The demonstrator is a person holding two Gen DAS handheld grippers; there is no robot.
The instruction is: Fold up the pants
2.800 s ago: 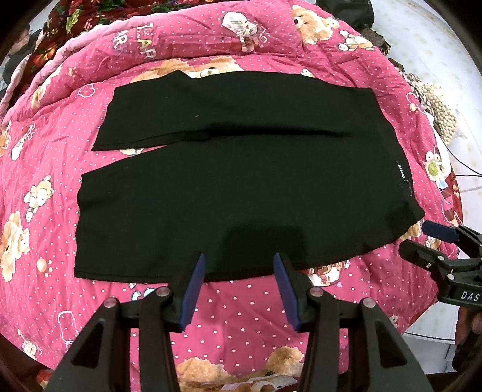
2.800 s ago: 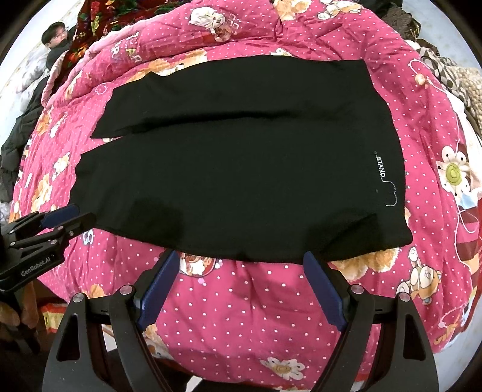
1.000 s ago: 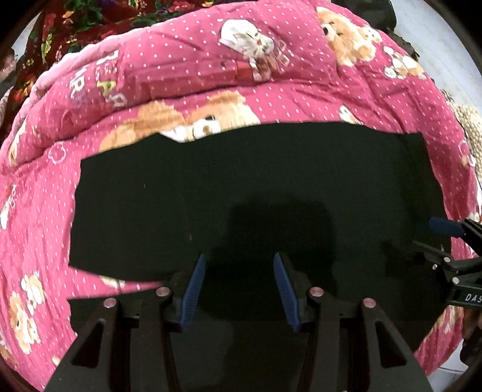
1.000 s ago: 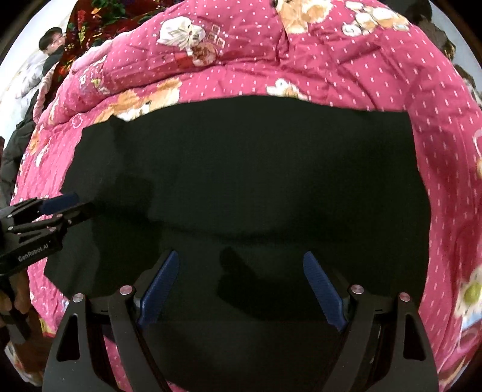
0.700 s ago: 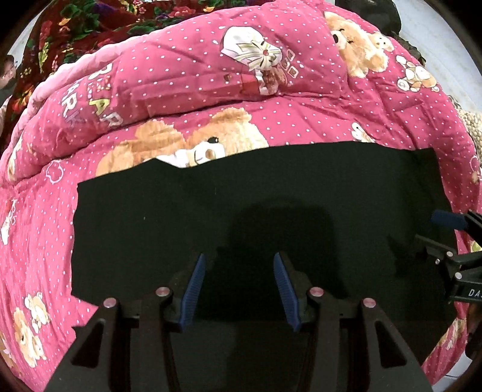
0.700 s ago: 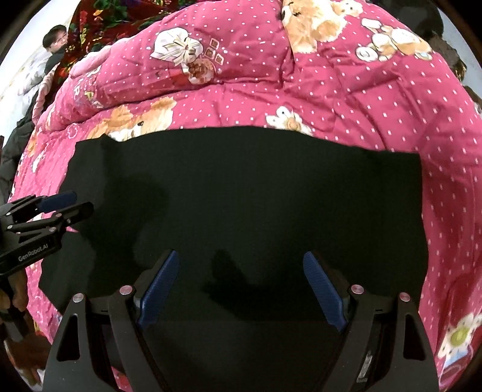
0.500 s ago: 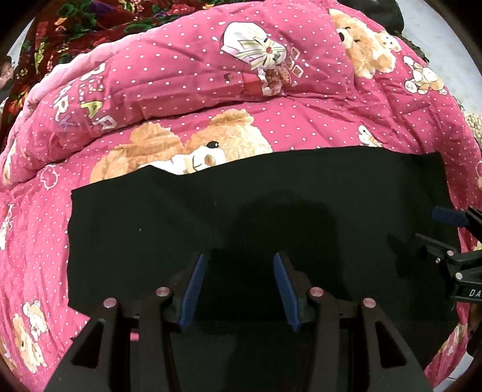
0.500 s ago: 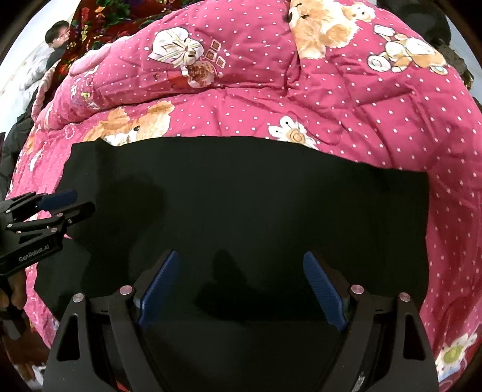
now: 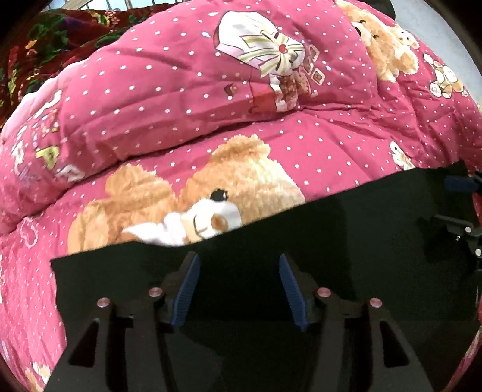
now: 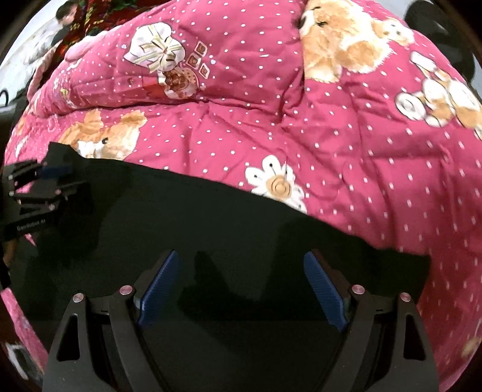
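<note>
Black pants lie flat on a pink dotted quilt; their far edge runs slantwise across both views. My left gripper points steeply down over the cloth just short of that edge. Its jaws are opening and nothing is pinched between the blue pads. My right gripper hangs wide open over the pants, also near the far edge. Each gripper shows in the other's view: the right gripper at the right rim, the left gripper at the left rim.
The quilt bulges up in a thick fold behind the pants. A dark red floral blanket lies at the far left. A person is at the far top left. A dark object sits beyond the quilt's right corner.
Both grippers have moved forward across the pants toward their far edge, so more quilt shows ahead. The left jaws stand wider apart than before.
</note>
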